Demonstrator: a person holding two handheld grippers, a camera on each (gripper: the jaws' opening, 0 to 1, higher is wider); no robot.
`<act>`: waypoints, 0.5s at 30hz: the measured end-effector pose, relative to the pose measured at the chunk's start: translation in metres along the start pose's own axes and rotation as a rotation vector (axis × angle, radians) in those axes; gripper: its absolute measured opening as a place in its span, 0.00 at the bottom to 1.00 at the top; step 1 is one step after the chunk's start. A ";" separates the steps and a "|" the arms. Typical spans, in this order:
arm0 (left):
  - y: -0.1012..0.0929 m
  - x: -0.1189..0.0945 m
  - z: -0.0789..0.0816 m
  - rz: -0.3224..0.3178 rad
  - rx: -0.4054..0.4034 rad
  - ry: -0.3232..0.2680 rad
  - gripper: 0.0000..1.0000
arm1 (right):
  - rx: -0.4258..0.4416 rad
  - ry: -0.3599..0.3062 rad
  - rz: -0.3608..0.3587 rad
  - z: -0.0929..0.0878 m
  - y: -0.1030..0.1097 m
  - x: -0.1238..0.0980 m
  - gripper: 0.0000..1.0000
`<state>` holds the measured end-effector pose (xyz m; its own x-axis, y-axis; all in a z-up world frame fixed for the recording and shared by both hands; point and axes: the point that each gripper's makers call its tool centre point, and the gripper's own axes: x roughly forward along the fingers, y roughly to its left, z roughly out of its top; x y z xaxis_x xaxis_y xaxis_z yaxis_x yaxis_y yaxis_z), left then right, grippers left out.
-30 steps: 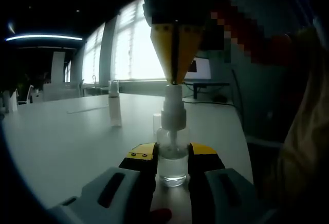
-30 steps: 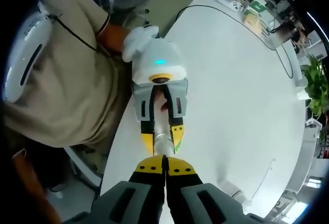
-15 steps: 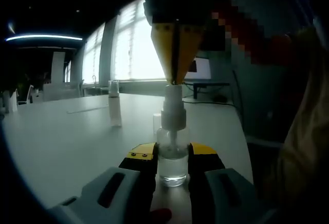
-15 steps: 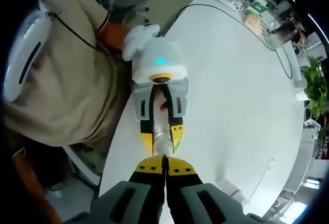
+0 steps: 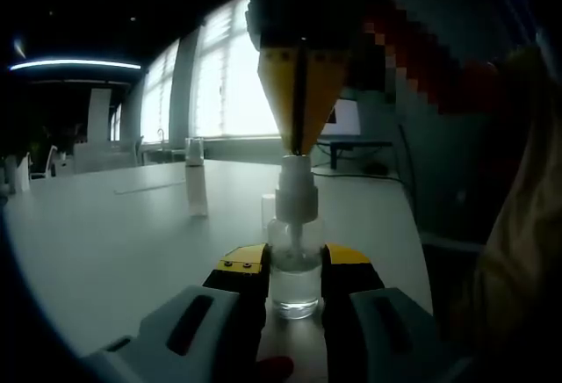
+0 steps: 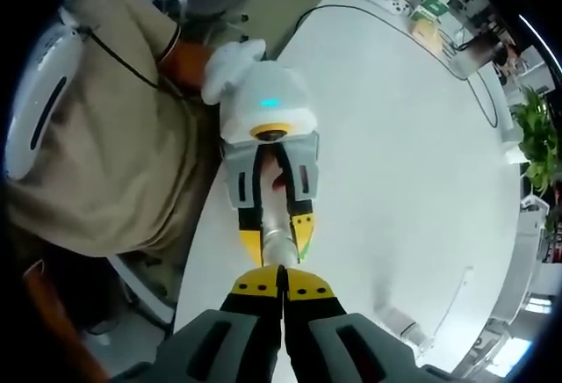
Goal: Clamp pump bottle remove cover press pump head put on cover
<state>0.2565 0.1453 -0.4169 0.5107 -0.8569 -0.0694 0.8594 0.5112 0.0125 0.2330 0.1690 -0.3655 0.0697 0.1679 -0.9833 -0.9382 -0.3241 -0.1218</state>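
Two tools: left tool [image 5: 294, 278] grips the pump bottle [image 5: 295, 264], closed right tool [image 5: 300, 141] atop its pump head [image 5: 295, 172]

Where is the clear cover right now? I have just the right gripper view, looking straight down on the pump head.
Observer: The cover stands upright on the table, apart from the pump bottle, in the left gripper view.
Operator: Is the bottle standing or lifted?
Observer: Its base sits on the table, and the left tongs clamp its lower body.
Operator: Are the right tongs on the pump?
Observer: The right tongs, jaws closed, meet the pump head from above.
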 end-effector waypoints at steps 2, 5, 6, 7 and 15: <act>0.000 0.000 0.000 0.000 0.001 0.000 0.14 | -0.004 0.003 -0.001 0.000 0.000 0.001 0.00; 0.000 0.000 0.000 0.001 -0.001 0.000 0.14 | -0.012 0.012 0.002 0.001 0.000 0.001 0.00; 0.000 0.000 0.000 0.001 0.000 0.000 0.14 | -0.013 0.015 0.002 0.001 0.000 0.001 0.00; 0.000 0.000 0.000 0.001 0.000 0.000 0.14 | -0.013 0.018 0.002 0.001 0.000 0.001 0.00; -0.002 0.000 0.000 0.001 0.000 0.000 0.14 | -0.010 0.014 0.008 0.000 0.000 0.001 0.00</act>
<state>0.2550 0.1445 -0.4166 0.5117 -0.8563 -0.0697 0.8588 0.5122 0.0128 0.2328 0.1692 -0.3666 0.0664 0.1525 -0.9861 -0.9352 -0.3350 -0.1148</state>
